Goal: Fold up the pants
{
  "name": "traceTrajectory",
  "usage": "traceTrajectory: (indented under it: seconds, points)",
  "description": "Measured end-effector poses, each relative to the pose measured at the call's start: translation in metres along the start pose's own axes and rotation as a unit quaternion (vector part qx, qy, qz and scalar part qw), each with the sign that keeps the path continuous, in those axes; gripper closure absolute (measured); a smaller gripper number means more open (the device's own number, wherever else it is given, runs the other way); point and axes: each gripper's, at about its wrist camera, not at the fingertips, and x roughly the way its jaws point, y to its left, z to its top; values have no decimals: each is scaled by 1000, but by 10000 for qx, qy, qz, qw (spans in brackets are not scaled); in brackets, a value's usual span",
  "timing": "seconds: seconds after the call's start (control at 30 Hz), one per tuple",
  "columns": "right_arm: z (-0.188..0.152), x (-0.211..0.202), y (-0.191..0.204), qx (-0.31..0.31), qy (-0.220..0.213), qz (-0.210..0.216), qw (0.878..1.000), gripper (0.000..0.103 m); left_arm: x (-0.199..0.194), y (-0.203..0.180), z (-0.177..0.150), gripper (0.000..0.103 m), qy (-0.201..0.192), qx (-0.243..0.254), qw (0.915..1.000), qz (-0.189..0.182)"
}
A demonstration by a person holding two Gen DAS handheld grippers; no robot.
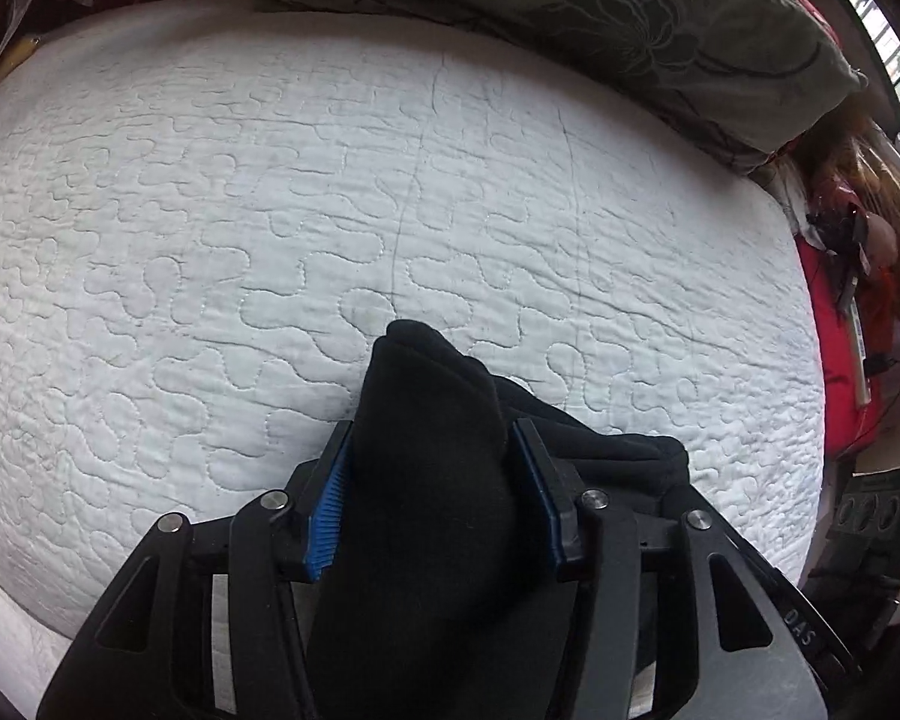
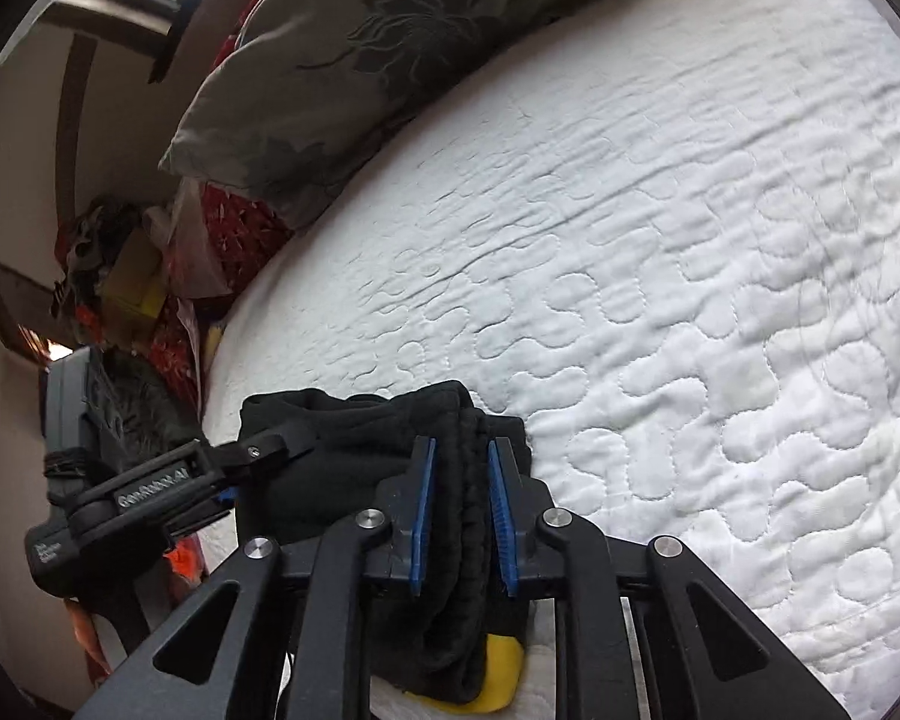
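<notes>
One bed (image 1: 210, 210) fills both views, its white quilt (image 2: 720, 330) stitched in looping, puffy meander lines. One grey pillow (image 1: 660, 18) with a dark flower print lies along its far edge. One pair of black pants (image 2: 360, 450) (soft, fleece-like, bunched in thick folds) sits on the quilt at the near edge. Two grippers meet it: the left gripper (image 1: 432, 480) has blue ribbed jaws spread around a fat fold, pads at its sides; the right gripper (image 2: 459, 504) pinches a gathered, ribbed edge.
</notes>
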Motion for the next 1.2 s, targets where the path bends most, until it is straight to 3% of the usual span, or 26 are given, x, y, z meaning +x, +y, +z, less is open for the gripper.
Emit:
traceTrajectory:
  seconds: [0.07, 0.13, 0.17, 0.2, 0.3, 0.47, 0.57, 0.63, 0.73, 0.87, 0.97, 1.2]
  points:
    - [0, 1, -1, 26, 3, 40, 10000, 84, 2, 3, 1, 52, 20, -36, 10000, -4]
    - [1, 0, -2, 14, 25, -14, 10000, 76, 2, 6, 3, 52, 73, -89, 9999, -27]
    - [1, 1, -3, 44, 41, -101, 9999, 62, 2, 8, 4, 52, 99, -120, 9999, -64]
    - [1, 0, -6, 106, 56, -152, 9998, 57, 2, 9, 4, 52, 113, -139, 9998, -84]
    - [2, -3, -9, 270, 69, -86, 9996, 57, -10, 15, 4, 53, 136, -188, 9996, -172]
    - [2, -36, 24, -240, -231, -16, 9994, 54, -62, 41, -5, 53, -405, -275, 9985, -257]
    - [-7, -52, 47, -786, -242, 274, 9962, 54, -75, 48, -20, 53, -464, -288, 9979, -362]
    - [-18, -52, 59, -1136, -173, 234, 9931, 55, -74, 46, -34, 53, -492, -145, 9985, -171]
    - [-37, -42, 71, -1575, -41, 13, 9875, 64, -63, 35, -54, 53, -509, 165, 9985, 143]
    - [-55, -23, 59, -1761, 180, -523, 9828, 73, -28, 27, -76, 49, -243, 494, 9974, 474]
    - [-55, -17, 43, -1591, 159, -675, 9848, 86, -19, 27, -80, 41, -357, 479, 9966, 564]
    - [-50, -17, 47, -1472, 217, -679, 9865, 83, -29, 35, -78, 41, -316, 302, 9977, 519]
